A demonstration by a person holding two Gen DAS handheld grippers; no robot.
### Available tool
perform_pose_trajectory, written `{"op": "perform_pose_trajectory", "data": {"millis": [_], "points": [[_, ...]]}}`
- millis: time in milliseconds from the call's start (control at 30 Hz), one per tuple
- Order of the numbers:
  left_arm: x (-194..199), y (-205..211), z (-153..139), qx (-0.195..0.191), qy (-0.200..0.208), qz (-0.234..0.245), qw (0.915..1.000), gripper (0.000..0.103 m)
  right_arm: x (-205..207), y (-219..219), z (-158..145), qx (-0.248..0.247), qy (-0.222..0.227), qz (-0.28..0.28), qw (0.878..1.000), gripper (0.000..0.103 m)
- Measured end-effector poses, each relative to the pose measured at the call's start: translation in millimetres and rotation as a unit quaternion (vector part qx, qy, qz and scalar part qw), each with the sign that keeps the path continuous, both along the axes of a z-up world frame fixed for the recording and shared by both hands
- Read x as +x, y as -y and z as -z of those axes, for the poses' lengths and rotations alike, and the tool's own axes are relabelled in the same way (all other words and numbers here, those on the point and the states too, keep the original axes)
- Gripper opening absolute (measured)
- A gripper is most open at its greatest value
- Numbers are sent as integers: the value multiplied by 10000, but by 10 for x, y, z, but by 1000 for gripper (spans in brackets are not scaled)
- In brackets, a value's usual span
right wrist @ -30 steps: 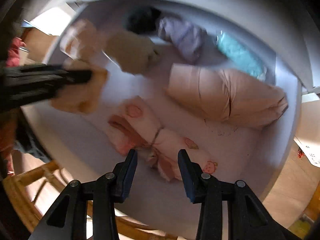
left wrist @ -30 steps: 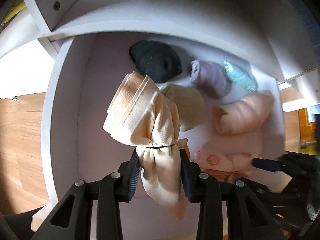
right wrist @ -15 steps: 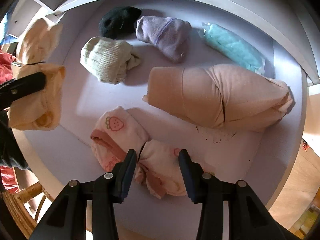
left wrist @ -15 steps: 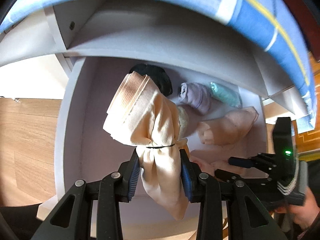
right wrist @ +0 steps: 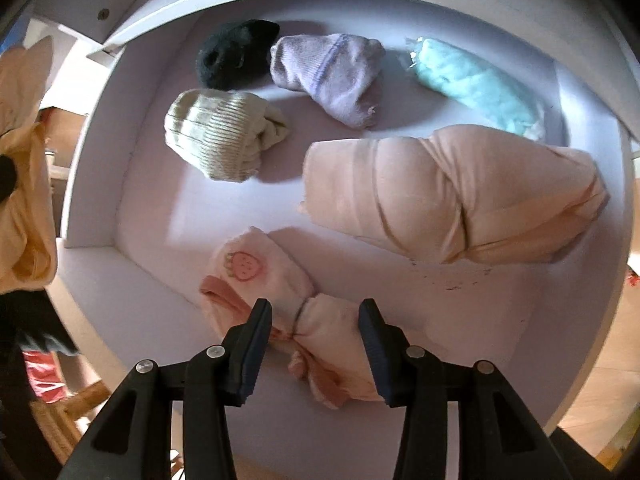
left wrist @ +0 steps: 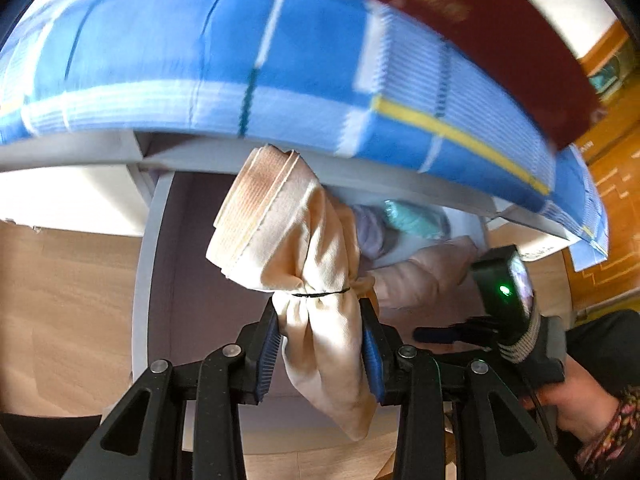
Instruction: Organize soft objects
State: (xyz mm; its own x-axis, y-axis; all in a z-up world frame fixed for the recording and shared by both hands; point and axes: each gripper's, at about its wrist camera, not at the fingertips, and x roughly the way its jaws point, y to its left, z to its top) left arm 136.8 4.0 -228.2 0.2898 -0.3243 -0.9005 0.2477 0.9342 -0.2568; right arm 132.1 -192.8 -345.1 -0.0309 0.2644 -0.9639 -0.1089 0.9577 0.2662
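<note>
Clearly mid-sort: two grippers at work over one white drawer (right wrist: 100, 184).
Left gripper (left wrist: 320, 350): pinching a peach ribbed-cuff cloth bundle tied with a thin black band (left wrist: 296, 240), pads pressed on both sides just below the tie; gripped at the narrow waist, probably so the roll stays wound.
Bundle position: hanging in the air in front of the drawer, cuff end toward 11 o'clock, loose tail toward 5 o'clock; seen at 9 o'clock in the right wrist view, outside the drawer wall.
Right gripper (right wrist: 314, 344): fingers spread and widening, straddling a pale pink strawberry-print tied roll (right wrist: 276, 300) without visibly pressing it; roll resting on the drawer floor at 6 o'clock.
Reason for straddle: likely lining up over the tie for a firm grab, or letting go; cannot tell which.
Back row: black fuzzy sock ball (right wrist: 234, 54) at 11 o'clock, lilac knit sock (right wrist: 328, 72) at 12, teal fluffy roll (right wrist: 476, 84) at 1.
Middle: cream ribbed sock ball (right wrist: 222, 136) at 10 o'clock, large peach rolled garment (right wrist: 452, 196) at 3.
Overhead: blue checked cloth (left wrist: 280, 72) draped above the drawer.
</note>
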Motion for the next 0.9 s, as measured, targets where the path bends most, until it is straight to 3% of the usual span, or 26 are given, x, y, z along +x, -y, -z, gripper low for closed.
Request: {"op": "perform_pose_trajectory", "data": {"millis": [133, 333, 500, 900], "points": [[-96, 6, -207, -121, 136, 232, 9996, 37, 117, -85, -37, 207, -230, -252, 9992, 48], [-245, -139, -567, -347, 344, 422, 9979, 37, 136, -262, 47, -417, -245, -903, 9947, 49], [-325, -265, -834, -485, 476, 499, 9964, 37, 202, -319, 110, -504, -318, -984, 9934, 55], [-523, -113, -843, -381, 504, 809, 9947, 37, 162, -336, 187, -647, -285, -1146, 9909, 57]]}}
